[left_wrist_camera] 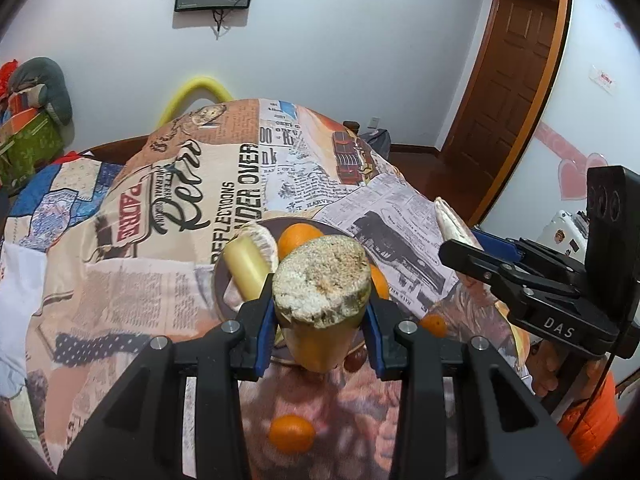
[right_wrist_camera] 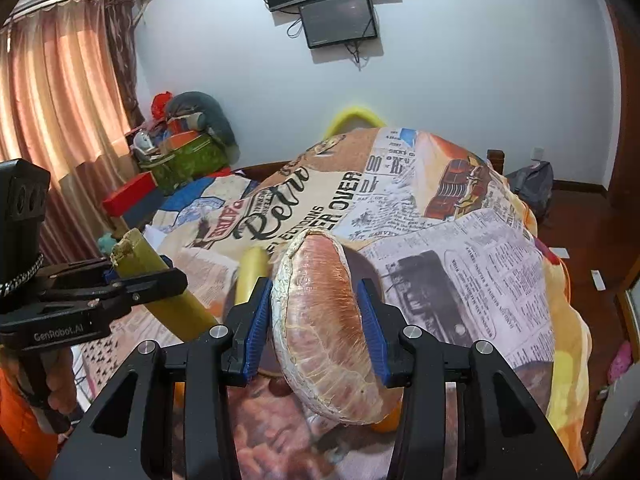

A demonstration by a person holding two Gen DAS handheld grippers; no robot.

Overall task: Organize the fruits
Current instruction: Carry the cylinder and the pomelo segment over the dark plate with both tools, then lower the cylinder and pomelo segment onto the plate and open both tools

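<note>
My left gripper (left_wrist_camera: 320, 320) is shut on a yellow-green sugarcane piece (left_wrist_camera: 322, 280), its cut end facing the camera, held above a dark plate (left_wrist_camera: 219, 284). The plate holds another sugarcane piece (left_wrist_camera: 245, 266), a pomelo wedge (left_wrist_camera: 266, 240) and oranges (left_wrist_camera: 298, 238). My right gripper (right_wrist_camera: 318, 328) is shut on a pink pomelo wedge (right_wrist_camera: 324, 332), held above the plate's right side; it also shows in the left wrist view (left_wrist_camera: 454, 228). The left gripper with its sugarcane (right_wrist_camera: 160, 280) shows in the right wrist view. Loose oranges (left_wrist_camera: 291, 432) (left_wrist_camera: 434, 325) lie on the cloth.
The table carries a newspaper-print cloth (left_wrist_camera: 200, 184). A small brown fruit (left_wrist_camera: 355, 356) lies near the plate's front edge. A wooden door (left_wrist_camera: 508, 64) stands at right. Boxes and bags (right_wrist_camera: 176, 152) are piled by the curtain at left.
</note>
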